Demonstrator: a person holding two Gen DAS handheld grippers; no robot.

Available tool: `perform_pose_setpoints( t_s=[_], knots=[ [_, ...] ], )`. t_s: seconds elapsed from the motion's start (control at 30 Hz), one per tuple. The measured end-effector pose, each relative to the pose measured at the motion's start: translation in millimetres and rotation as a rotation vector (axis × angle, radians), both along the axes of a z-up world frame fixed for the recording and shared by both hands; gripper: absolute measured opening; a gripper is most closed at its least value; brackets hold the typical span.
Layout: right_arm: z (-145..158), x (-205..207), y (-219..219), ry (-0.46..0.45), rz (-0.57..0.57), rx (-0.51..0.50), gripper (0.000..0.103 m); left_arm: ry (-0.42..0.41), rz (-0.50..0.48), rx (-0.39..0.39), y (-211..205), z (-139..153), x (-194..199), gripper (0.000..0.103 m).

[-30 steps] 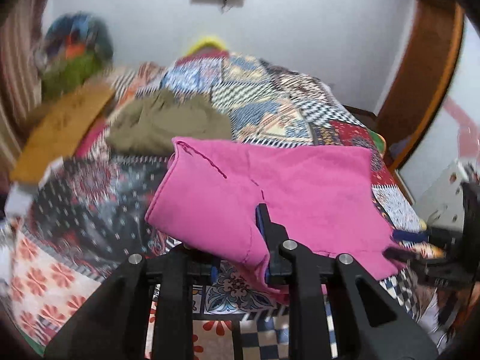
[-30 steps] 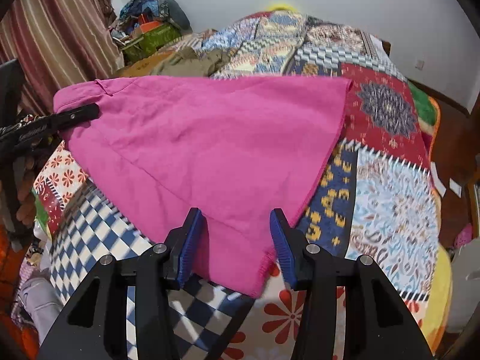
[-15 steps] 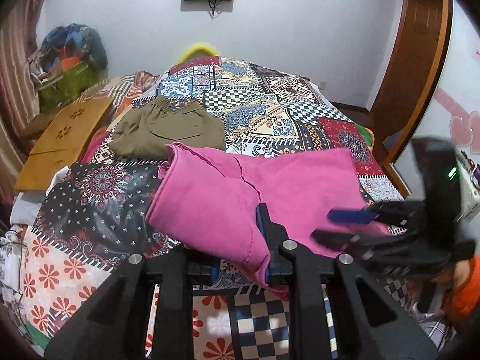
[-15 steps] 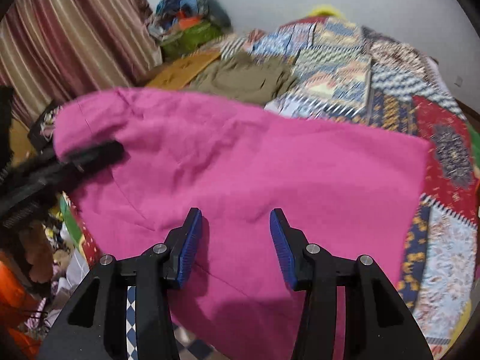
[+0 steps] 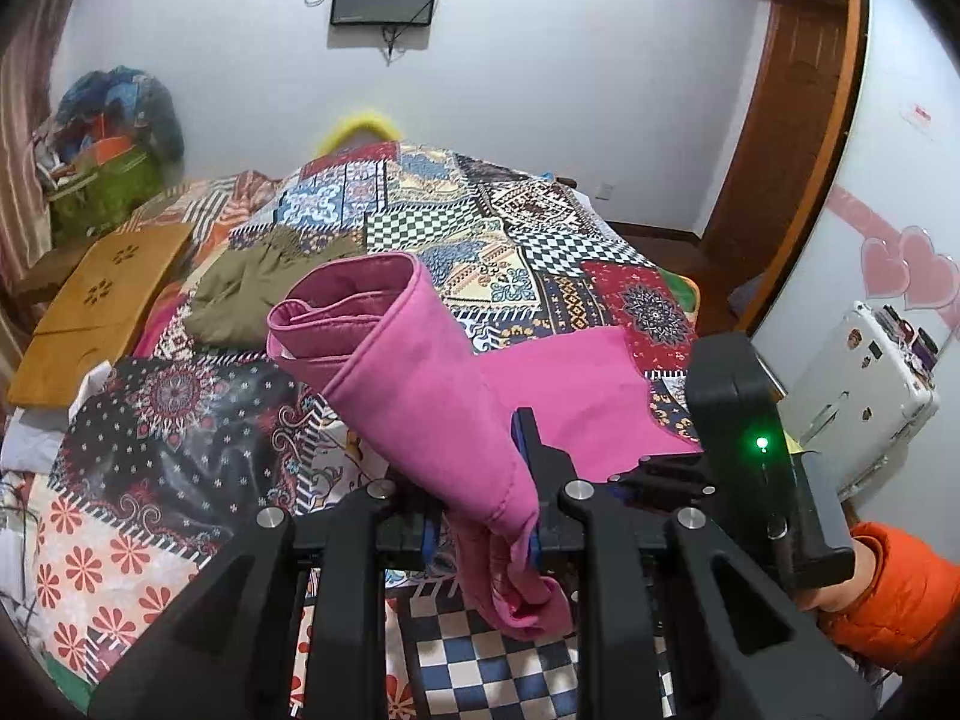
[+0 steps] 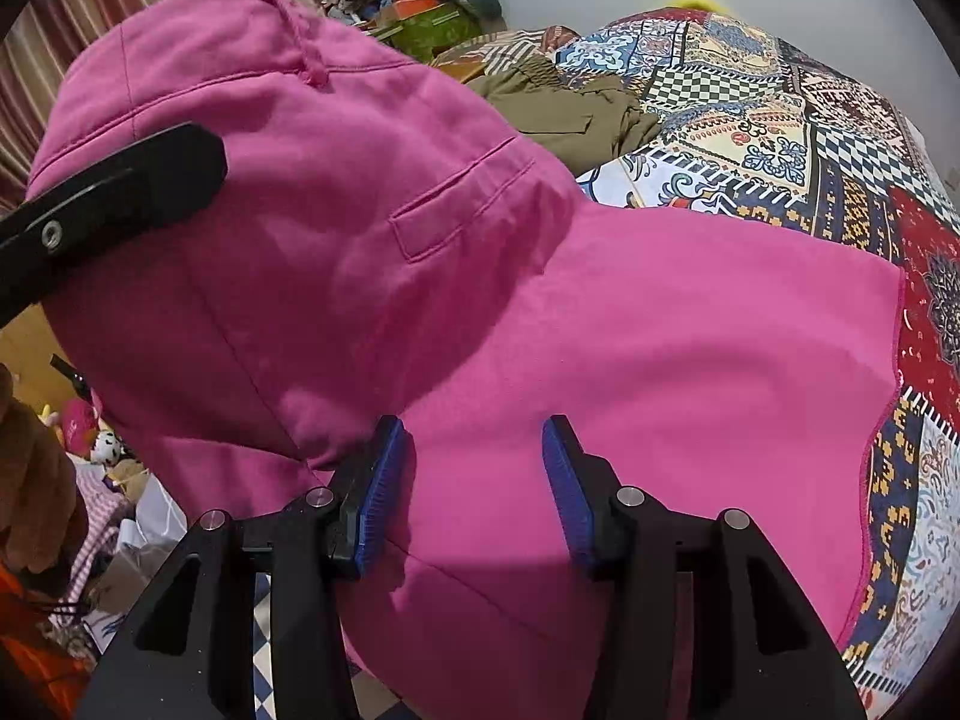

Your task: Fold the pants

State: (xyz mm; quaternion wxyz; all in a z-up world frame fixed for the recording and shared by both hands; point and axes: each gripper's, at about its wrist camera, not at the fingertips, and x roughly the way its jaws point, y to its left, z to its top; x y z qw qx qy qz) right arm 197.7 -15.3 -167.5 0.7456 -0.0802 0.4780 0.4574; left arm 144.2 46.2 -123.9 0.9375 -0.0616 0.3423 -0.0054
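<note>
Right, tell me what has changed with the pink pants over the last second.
The left gripper, clamped on the pink pants, has lifted its end off the patchwork quilt and begun carrying it over the part still lying flat. The right gripper has swung across above the flat part, jaws open and empty. Unchanged: the left grip, the olive garment behind.

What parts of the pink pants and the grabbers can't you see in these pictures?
- Left wrist view: the pink pants hide the left gripper pads clamping them.
- Right wrist view: the pants' lower end runs under the open right gripper and off the bottom edge.
- Both views: the quilt beneath the pants is covered.
</note>
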Motion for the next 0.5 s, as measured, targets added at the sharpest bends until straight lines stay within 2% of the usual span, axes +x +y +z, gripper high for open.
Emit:
perform_pose_setpoints(
  t_s=[0.1,0.3,0.4,0.5],
  knots=[
    [7.5,-1.3,-8.2,-0.001,-0.028,0.004,0.045,-0.012,-0.003,0.016,-2.6,3.0,-1.5,0.021],
    [28.6,-10.0,-64.3,-0.006,-0.132,0.063,0.045,-0.011,-0.009,0.028,-1.0,4.1,-1.9,0.021],
    [26.5,-16.5,-90.4,0.014,-0.188,0.063,0.045,-0.011,-0.017,0.021,-3.4,5.8,0.4,0.021],
    [17.5,-24.1,-96.3,0.015,-0.198,0.030,0.045,-0.016,-0.036,0.019,-10.3,8.8,4.1,0.020]
  ],
)
